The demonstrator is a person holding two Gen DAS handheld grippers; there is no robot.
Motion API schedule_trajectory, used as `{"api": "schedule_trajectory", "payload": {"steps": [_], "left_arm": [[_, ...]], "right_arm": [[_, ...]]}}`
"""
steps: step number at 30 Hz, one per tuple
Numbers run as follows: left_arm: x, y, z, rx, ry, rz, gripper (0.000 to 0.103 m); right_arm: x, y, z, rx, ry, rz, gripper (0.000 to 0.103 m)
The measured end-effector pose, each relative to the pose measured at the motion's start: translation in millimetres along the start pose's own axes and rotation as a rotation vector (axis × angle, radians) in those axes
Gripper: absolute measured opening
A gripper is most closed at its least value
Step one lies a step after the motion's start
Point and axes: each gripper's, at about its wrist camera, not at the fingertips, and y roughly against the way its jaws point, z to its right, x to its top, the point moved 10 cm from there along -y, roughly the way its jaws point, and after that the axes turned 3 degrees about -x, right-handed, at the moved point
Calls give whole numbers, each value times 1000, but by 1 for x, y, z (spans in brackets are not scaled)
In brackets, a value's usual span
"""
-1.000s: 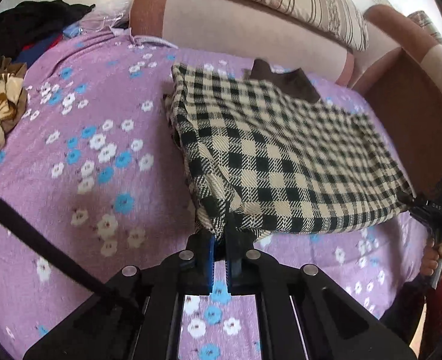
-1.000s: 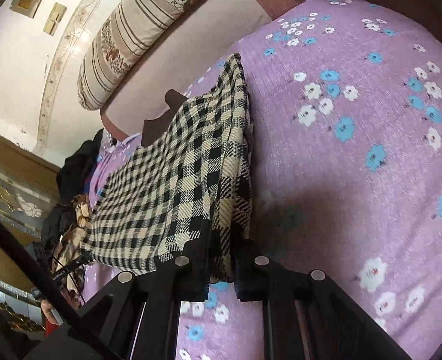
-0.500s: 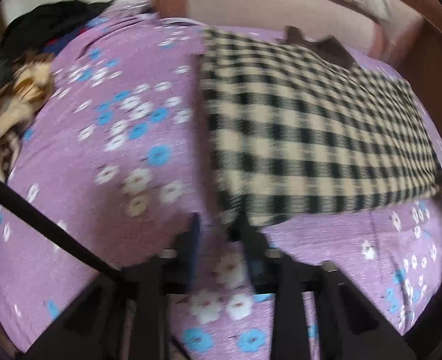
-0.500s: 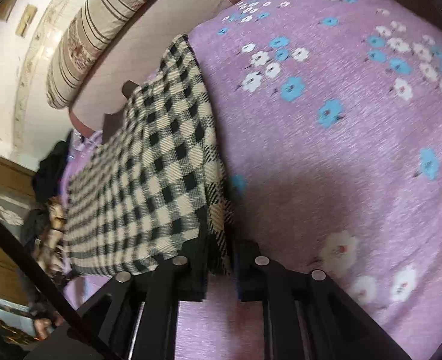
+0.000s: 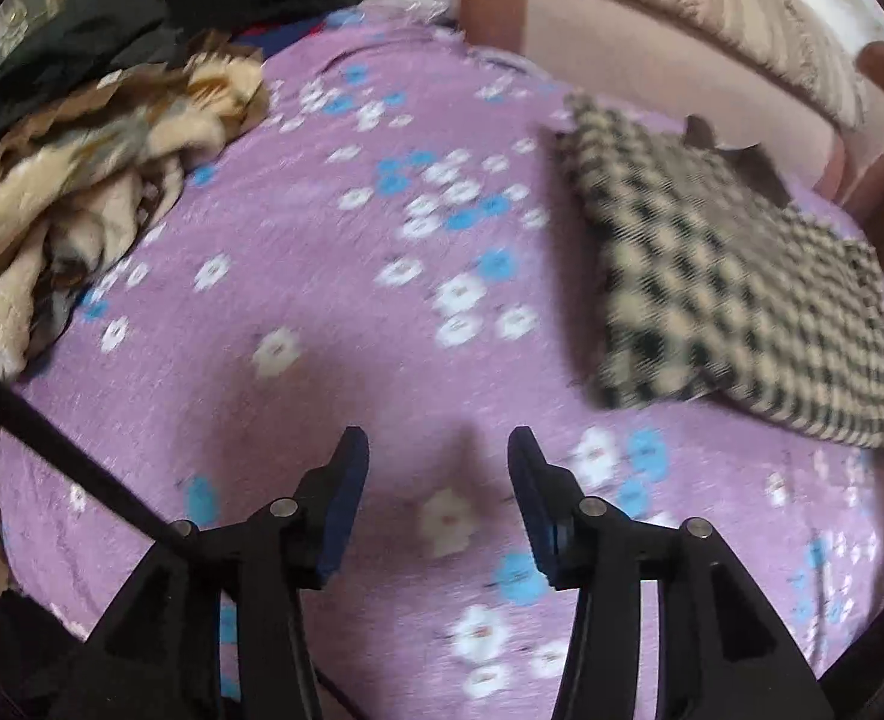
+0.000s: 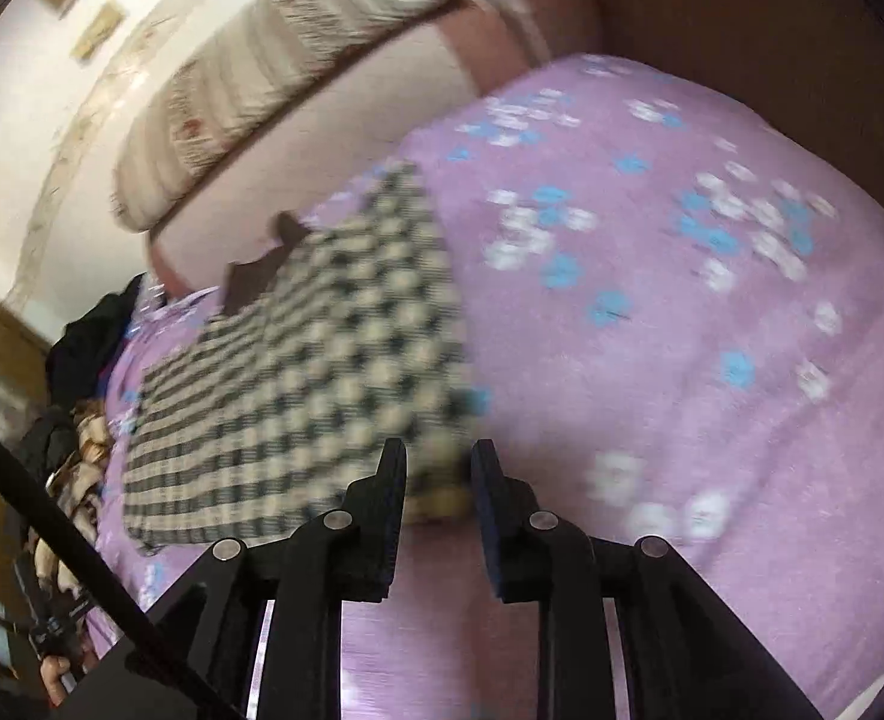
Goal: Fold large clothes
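A folded black-and-cream checked garment lies flat on the purple flowered bedspread, with a dark brown collar piece at its far edge. My left gripper is open and empty, over bare bedspread to the left of the garment. In the right wrist view the garment lies just ahead. My right gripper is open, its jaws standing on either side of the garment's near corner without pinching it.
A heap of tan and cream clothes and dark clothes lies at the bed's far left. A pink sofa back with a striped cushion runs along the far side. Bare bedspread extends right of the garment.
Both grippers have let go of the checked garment's corners and opened. The garment now lies flat. The left gripper has swung away to the left; the right has backed off slightly.
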Motion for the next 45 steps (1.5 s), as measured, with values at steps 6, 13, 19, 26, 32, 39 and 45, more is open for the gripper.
{"api": "schedule_trajectory", "payload": {"steps": [6, 13, 19, 26, 32, 39, 45], "left_arm": [[34, -3, 71, -82, -84, 64, 57], [69, -39, 122, -212, -23, 58, 57], [69, -83, 74, -54, 47, -7, 57], [57, -74, -2, -1, 173, 6, 57], [44, -47, -30, 19, 256, 27, 56], [26, -2, 23, 59, 129, 81, 60], [-1, 26, 75, 75, 5, 111, 64]], "right_arm": [[-6, -38, -97, 191, 83, -86, 25], [-37, -106, -195, 455, 37, -260, 25], [-41, -151, -184, 378, 26, -297, 25], [4, -125, -53, 314, -238, -166, 19], [26, -66, 33, 188, -341, -13, 29], [-2, -29, 13, 100, -161, 3, 41], [-54, -28, -52, 60, 68, -29, 44]]}}
